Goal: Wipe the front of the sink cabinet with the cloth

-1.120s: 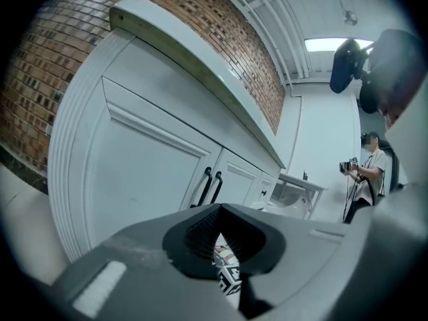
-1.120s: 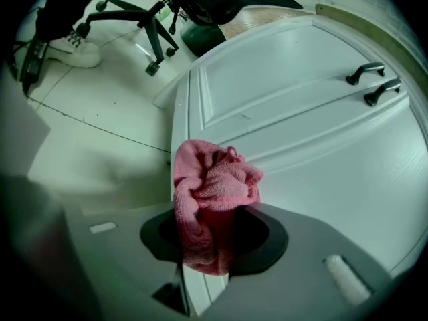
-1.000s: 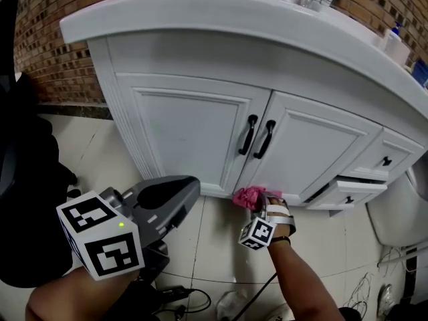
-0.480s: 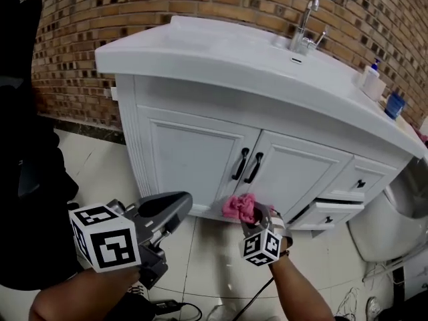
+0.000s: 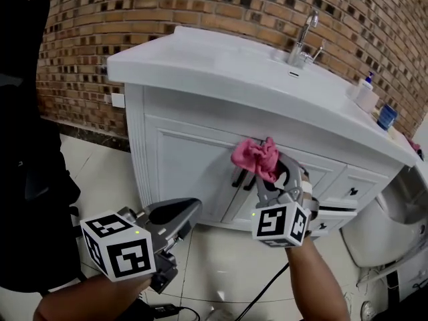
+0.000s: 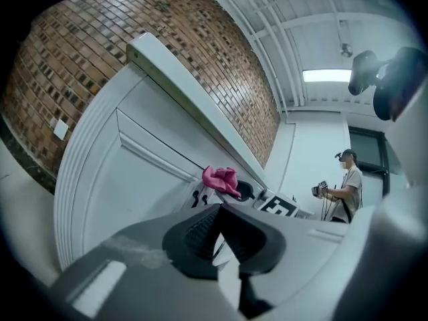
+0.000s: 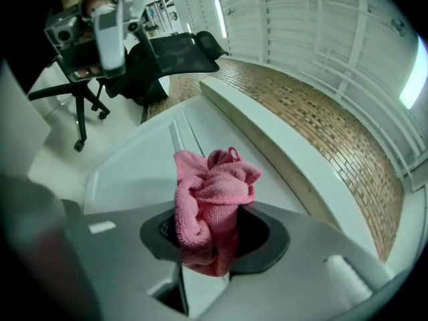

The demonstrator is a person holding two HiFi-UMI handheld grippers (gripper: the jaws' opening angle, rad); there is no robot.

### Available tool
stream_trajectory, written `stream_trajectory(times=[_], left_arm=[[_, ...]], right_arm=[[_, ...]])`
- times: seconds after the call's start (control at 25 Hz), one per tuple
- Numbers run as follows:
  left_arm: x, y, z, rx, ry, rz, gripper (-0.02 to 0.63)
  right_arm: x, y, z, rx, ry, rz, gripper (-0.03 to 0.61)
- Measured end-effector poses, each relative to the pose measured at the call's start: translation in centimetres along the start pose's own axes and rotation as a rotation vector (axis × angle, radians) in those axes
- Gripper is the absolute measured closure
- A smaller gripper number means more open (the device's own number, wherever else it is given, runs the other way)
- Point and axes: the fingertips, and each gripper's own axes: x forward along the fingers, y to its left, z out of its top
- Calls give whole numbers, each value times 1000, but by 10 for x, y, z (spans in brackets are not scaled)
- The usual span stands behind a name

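Brick wall (image 5: 200,5), tiled floor (image 5: 221,259), white bottle (image 5: 366,93), perhaps a blue cup (image 5: 386,117).

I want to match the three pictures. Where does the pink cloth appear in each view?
Head view: cloth at the centre, held in the right tongs.
Left gripper view: cloth small, near the centre, against the white front.
Right gripper view: cloth large, at the centre, between the jaws.
Shared landmark: the white countertop edge.
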Motion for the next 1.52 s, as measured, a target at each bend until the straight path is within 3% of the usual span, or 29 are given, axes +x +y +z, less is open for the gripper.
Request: stream_trajectory(times=[0.2,0.48,1.04,1.32,1.52], left_arm=[[-6,2,3,-11,-13,6,609],[-15,7,7,-150,-40,-31,608],[-17,11,4,-174,-49,-28,608],[-17,13,0,-175,-38,-15,608],[-14,13,-4,-186,-24,-20,607]], right_arm=[[21,-18,9,23,21,-73,435],[35,1,2,25,26,-61,436],[46,47,-18,137,50,93,436],[40,51,-19,189,20,52,437],[33,59,-18,105,3,7,439]])
